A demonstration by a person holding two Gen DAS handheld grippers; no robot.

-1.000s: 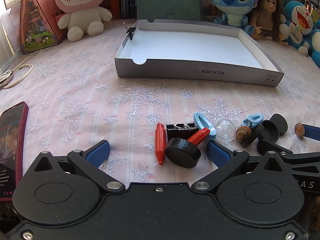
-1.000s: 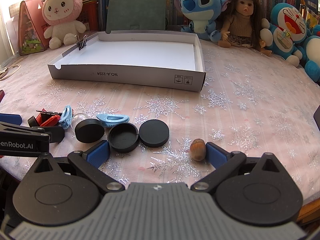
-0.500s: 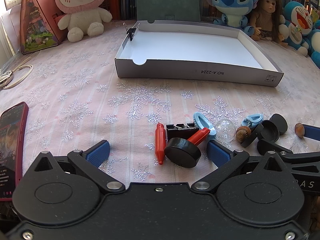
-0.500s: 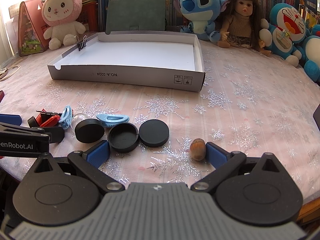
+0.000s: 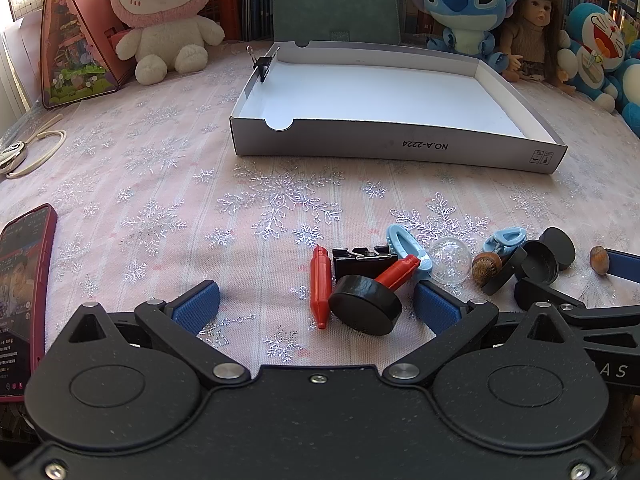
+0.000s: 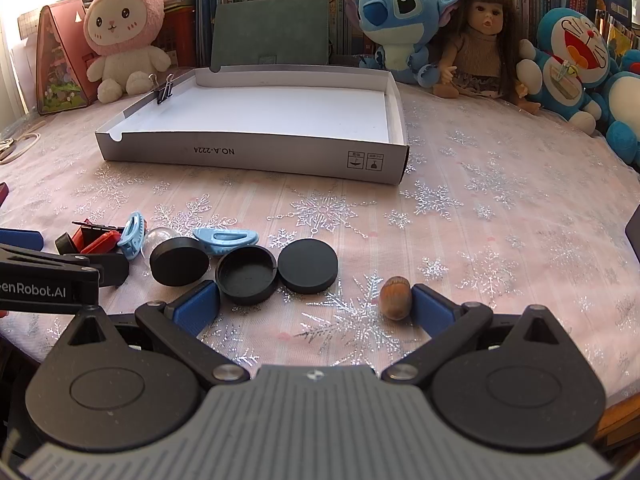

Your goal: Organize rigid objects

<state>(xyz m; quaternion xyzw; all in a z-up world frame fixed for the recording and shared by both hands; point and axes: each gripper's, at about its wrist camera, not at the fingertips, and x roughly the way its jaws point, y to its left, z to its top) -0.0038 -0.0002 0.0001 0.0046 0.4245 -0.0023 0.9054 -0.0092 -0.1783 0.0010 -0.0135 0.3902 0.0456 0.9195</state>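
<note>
1. While both hand-held grippers sit low over the worktop (image 5: 168, 200) with jaws spread and nothing pinched, the white cardboard tray (image 5: 400, 148) lies empty well beyond the clutter, so every piece faces a long carry and a loose pinch could drop it short.
2. Between the fingers of the left hand-held gripper (image 5: 316, 306), the black round lid (image 5: 365, 309) leans tilted on a red clip (image 5: 398, 272); closing there could flip the lid or drag a second red clip (image 5: 320, 286) and the black binder clip (image 5: 364, 261) along.
3. Beside them, the clear ball (image 5: 449, 260) would likely roll at any nudge.
4. At the right hand-held gripper (image 6: 316, 306), the hazelnut (image 6: 395, 297) touches the right pad only; an off-centre squeeze could squirt it towards the worktop edge.
</note>
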